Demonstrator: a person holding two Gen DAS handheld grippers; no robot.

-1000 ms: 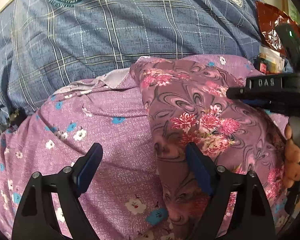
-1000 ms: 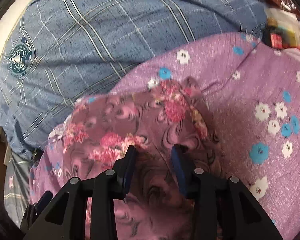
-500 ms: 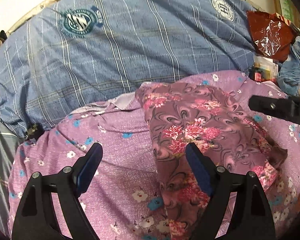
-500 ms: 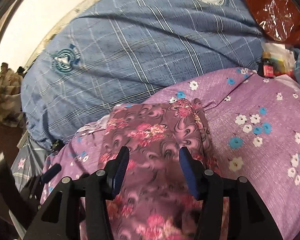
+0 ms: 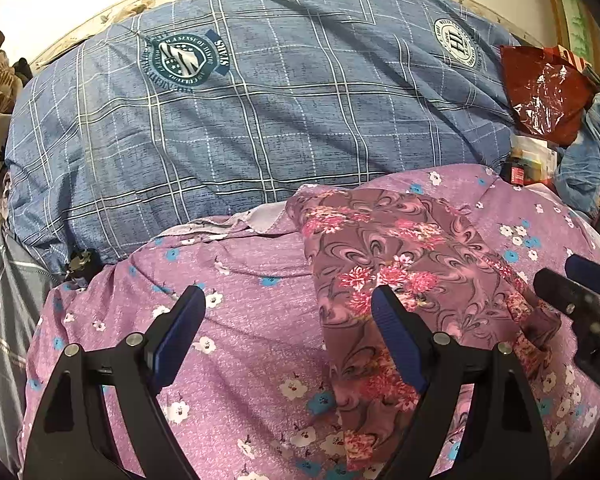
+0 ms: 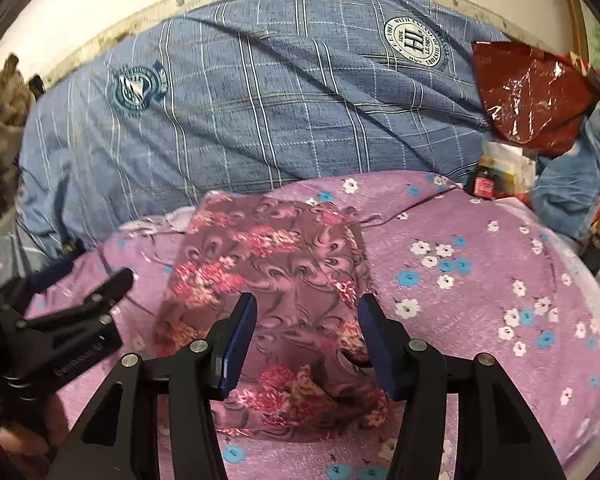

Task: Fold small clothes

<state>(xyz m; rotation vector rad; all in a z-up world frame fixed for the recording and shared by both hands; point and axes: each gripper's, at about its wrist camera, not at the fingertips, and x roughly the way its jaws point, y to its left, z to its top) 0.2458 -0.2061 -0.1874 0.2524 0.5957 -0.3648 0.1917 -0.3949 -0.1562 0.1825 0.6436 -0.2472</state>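
Even indoor light, heavy fisheye bend, dark corners.

Left wrist view sharp; right wrist view slightly smeared on the blue checked cotton quilt (image 6: 260, 112). White glare on the crinkled red plastic bag (image 5: 540, 92) far right of the tool. Soft shadows only.

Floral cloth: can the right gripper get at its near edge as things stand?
Probably yes. The right gripper hangs open just above the floral cloth, nothing between the jaws. The left gripper sits off to the side, clear of that edge.
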